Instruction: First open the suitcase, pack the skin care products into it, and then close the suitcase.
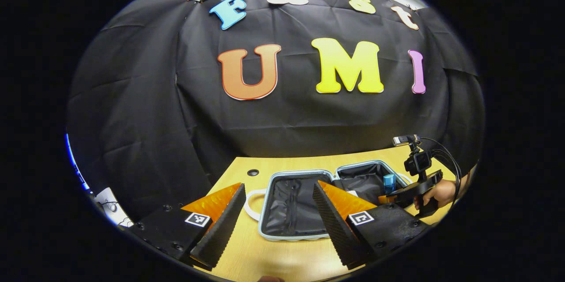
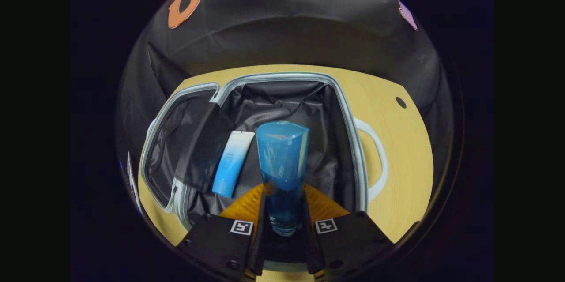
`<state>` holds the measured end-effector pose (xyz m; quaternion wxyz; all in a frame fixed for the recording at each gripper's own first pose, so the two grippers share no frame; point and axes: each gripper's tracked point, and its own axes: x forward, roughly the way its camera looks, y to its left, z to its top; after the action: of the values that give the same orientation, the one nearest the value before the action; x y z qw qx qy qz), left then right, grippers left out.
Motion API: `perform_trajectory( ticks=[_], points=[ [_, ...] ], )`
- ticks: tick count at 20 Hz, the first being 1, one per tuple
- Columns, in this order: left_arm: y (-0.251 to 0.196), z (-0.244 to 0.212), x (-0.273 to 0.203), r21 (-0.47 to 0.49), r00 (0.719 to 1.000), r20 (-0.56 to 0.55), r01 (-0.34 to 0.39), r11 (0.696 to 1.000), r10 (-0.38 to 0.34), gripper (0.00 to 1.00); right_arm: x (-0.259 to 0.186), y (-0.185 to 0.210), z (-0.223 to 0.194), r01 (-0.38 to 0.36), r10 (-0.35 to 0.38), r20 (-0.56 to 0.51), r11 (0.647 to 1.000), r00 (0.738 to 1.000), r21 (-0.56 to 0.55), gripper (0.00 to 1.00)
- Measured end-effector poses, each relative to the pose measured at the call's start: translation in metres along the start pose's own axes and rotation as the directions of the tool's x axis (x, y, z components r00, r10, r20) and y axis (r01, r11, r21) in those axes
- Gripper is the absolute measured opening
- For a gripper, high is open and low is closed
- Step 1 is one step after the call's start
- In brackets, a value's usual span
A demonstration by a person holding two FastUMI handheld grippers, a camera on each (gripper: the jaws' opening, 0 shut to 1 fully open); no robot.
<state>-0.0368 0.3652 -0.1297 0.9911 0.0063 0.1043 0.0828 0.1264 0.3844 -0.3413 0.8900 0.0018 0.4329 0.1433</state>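
Note:
The suitcase (image 1: 269,185) lies open on the yellow table, both black-lined halves facing up. In the right gripper view its rim (image 2: 353,141) frames a white-and-blue tube (image 2: 231,163) lying on the lining. My right gripper (image 2: 284,202) is shut on a translucent blue bottle (image 2: 282,158), held over the same half, just right of the tube. In the left gripper view that gripper (image 1: 397,193) and the hand holding it hover over the far half with the blue bottle (image 1: 389,182). My left gripper (image 1: 278,209) is open above the near half, nothing between its fingers.
The yellow table (image 1: 273,260) has a small round hole (image 1: 253,172) near its back edge. White suitcase handles (image 2: 379,163) stick out sideways. Black cloth walls close the booth behind and to the left.

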Motion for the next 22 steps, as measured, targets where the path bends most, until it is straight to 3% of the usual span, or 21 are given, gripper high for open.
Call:
perform_trajectory(
  ticks=[3, 8, 14, 16, 17, 18, 20, 22],
  points=[
    [0.022, -0.013, 0.007, -0.038, 0.999, -0.030, -0.029, 0.999, 0.028, 0.98, 0.021, -0.005, -0.004, 0.033, -0.031, -0.057, 0.999, 0.998, 0.030, 0.34],
    [0.066, -0.030, 0.024, -0.128, 0.995, -0.065, -0.084, 0.988, 0.076, 0.98, 0.025, -0.004, 0.004, 0.066, -0.065, -0.045, 0.998, 0.997, 0.006, 0.36],
    [0.119, -0.066, 0.063, -0.277, 0.982, -0.147, -0.159, 0.948, 0.122, 0.97, 0.025, -0.003, 0.004, 0.084, -0.084, -0.052, 0.996, 0.995, 0.000, 0.40],
    [0.132, -0.083, 0.079, -0.311, 0.971, -0.195, -0.191, 0.931, 0.134, 0.98, 0.021, -0.010, 0.005, 0.122, -0.122, -0.048, 0.992, 0.991, -0.004, 0.42],
    [0.138, -0.090, 0.088, -0.336, 0.969, -0.214, -0.195, 0.922, 0.127, 0.98, 0.017, -0.009, 0.007, 0.126, -0.125, -0.044, 0.992, 0.991, 0.003, 0.47],
    [0.139, -0.096, 0.099, -0.367, 0.967, -0.230, -0.190, 0.911, 0.109, 0.98, 0.011, -0.008, 0.010, 0.126, -0.126, -0.032, 0.992, 0.992, 0.018, 0.65],
    [0.133, -0.111, 0.118, -0.436, 0.966, -0.253, -0.166, 0.885, 0.057, 0.98, -0.007, 0.003, 0.019, 0.088, -0.088, 0.003, 0.995, 0.996, 0.040, 0.74],
    [0.127, -0.125, 0.138, -0.518, 0.966, -0.258, -0.143, 0.843, 0.006, 0.98, -0.035, 0.012, 0.031, 0.057, -0.058, 0.053, 0.998, 0.997, 0.020, 0.75]
  ],
)
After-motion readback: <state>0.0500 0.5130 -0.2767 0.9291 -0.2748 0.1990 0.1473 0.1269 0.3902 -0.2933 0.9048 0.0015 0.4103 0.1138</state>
